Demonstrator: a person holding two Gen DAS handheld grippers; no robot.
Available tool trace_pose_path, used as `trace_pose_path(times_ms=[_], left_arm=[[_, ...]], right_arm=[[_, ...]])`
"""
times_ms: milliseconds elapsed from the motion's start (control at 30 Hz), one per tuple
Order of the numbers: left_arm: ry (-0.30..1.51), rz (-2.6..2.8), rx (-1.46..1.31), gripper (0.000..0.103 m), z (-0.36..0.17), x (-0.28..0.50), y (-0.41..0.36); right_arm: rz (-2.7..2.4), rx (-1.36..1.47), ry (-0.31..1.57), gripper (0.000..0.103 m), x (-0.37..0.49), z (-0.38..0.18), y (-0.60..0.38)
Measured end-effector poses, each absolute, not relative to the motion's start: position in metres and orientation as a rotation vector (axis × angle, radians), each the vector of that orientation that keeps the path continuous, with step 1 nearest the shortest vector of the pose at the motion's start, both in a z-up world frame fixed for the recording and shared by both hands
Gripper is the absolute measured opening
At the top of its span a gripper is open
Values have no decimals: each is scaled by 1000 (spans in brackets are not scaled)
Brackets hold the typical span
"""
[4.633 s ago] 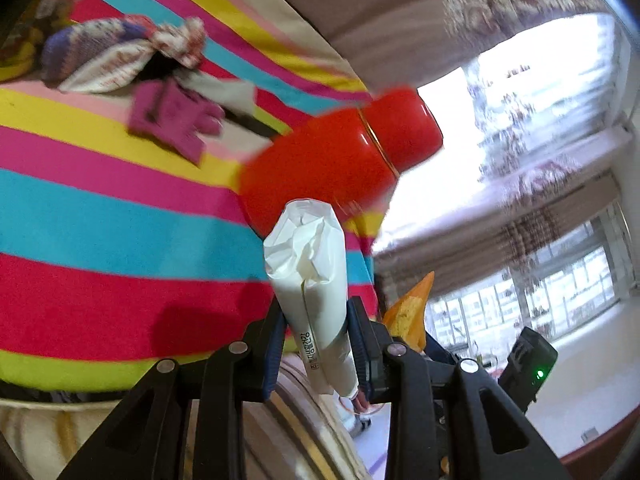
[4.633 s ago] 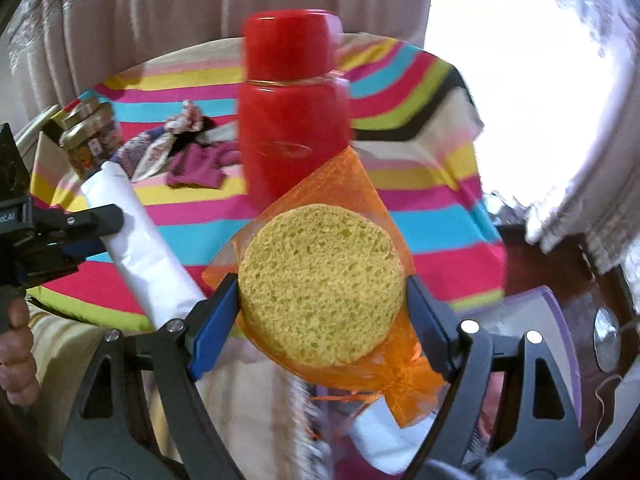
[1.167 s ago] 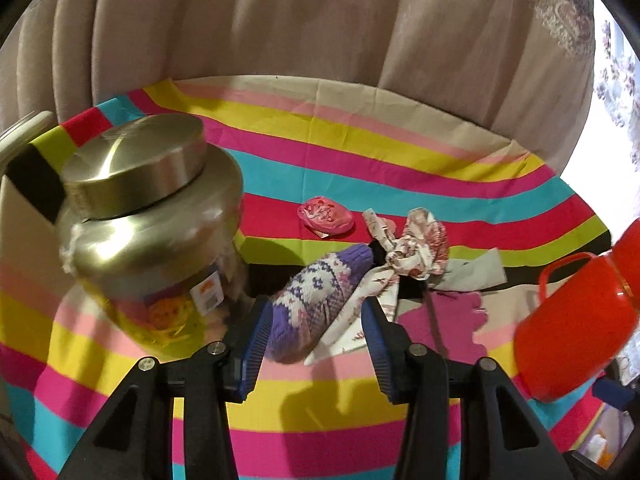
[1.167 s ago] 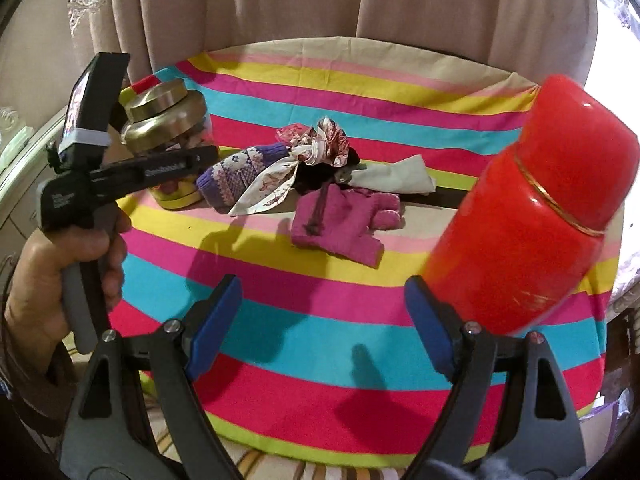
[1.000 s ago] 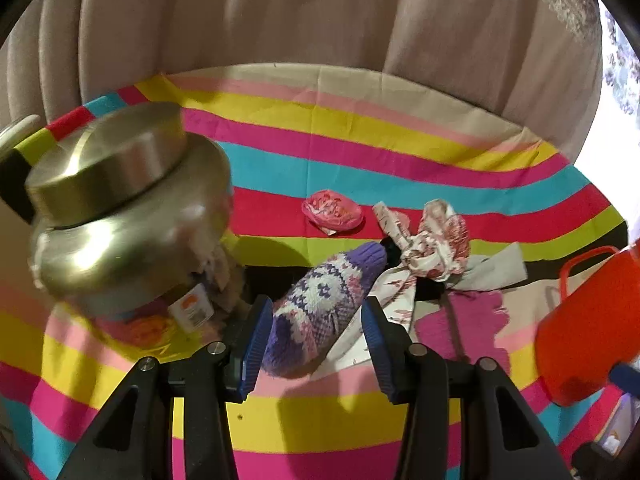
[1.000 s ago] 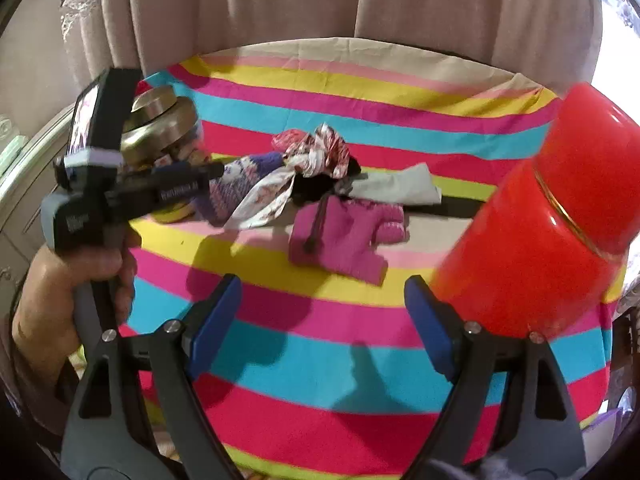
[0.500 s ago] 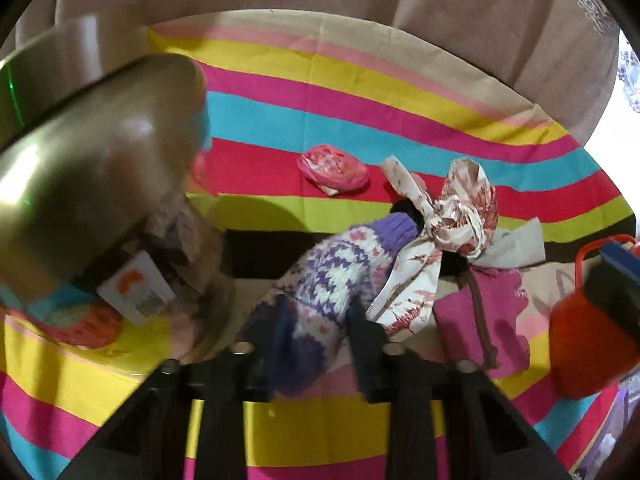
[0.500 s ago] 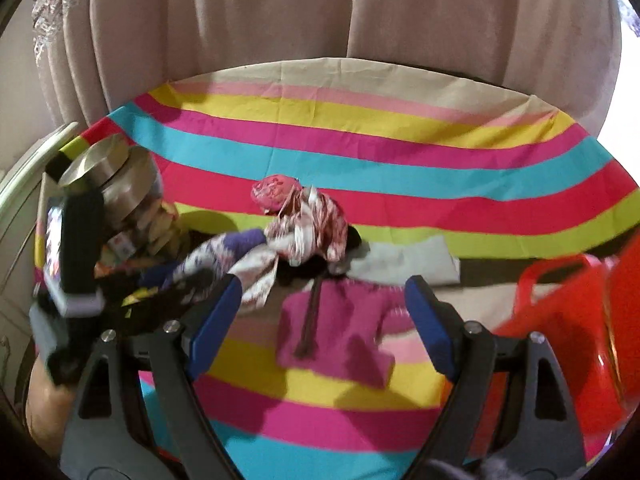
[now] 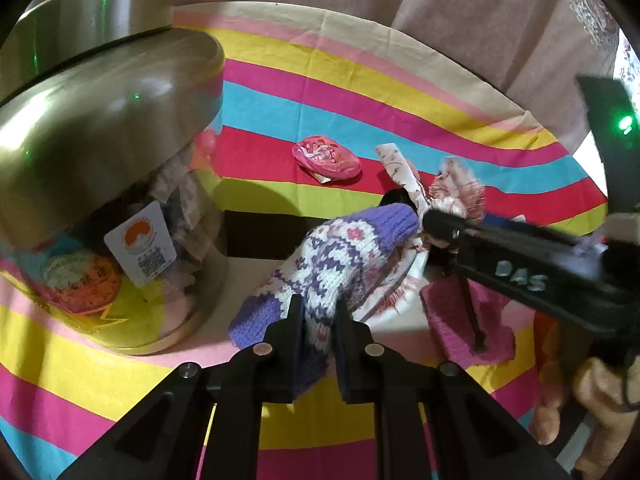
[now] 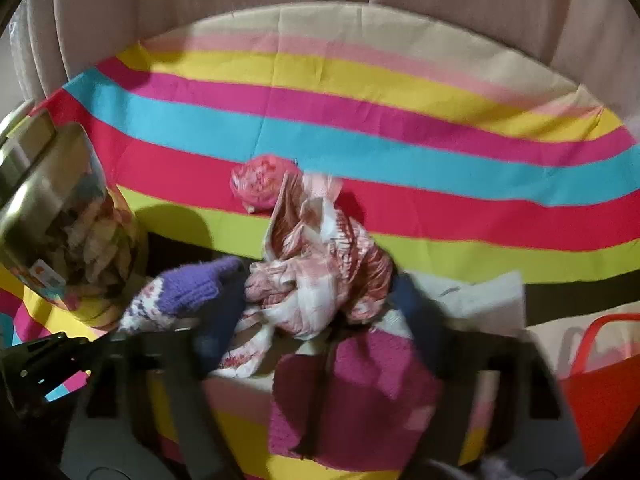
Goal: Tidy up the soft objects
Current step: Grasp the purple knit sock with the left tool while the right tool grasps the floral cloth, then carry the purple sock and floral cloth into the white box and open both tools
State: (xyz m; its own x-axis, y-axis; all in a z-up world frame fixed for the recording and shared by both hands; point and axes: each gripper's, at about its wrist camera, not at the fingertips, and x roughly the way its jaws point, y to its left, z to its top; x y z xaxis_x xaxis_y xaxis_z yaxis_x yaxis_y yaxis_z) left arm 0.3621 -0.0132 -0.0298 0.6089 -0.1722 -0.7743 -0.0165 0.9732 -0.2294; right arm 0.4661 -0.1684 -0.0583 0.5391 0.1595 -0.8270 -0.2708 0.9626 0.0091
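The left tool is closed narrow on the knitted mitten, pinching its patterned middle at lower centre of the left view; the mitten's purple tip points up and right toward the floral cloth. The right tool is blurred in its own view, its jaws set wide around the floral cloth at frame centre without clearly pressing it. Below that cloth lies the magenta glove, and to its right a grey cloth. A small pink bundle sits apart above the mitten. A jar with a gold lid fills the left of the left view, close beside the mitten. A red container shows at lower right. All rest on the striped counter.
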Motion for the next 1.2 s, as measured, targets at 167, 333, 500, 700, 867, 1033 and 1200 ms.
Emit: trace_pose_path(times_ms=[167, 333, 500, 700, 867, 1033, 1200], left_arm=[[900, -82, -235, 13, -26, 353, -12], [872, -72, -257, 13, -15, 336, -7], [843, -81, -259, 13, 0, 316, -10], [812, -92, -267, 13, 17, 294, -16], [792, -112, -262, 13, 30, 270, -25], [791, -130, -277, 13, 32, 239, -33], [784, -155, -281, 13, 38, 207, -44]], right_arm=[[260, -87, 958, 27, 459, -58, -179], [276, -65, 907, 26, 431, -36, -188], [287, -27, 879, 26, 397, -18, -199], [296, -24, 845, 26, 353, 1, -208], [301, -59, 813, 26, 312, 14, -214], [311, -46, 802, 26, 279, 24, -229], [295, -39, 788, 26, 248, 33, -250]])
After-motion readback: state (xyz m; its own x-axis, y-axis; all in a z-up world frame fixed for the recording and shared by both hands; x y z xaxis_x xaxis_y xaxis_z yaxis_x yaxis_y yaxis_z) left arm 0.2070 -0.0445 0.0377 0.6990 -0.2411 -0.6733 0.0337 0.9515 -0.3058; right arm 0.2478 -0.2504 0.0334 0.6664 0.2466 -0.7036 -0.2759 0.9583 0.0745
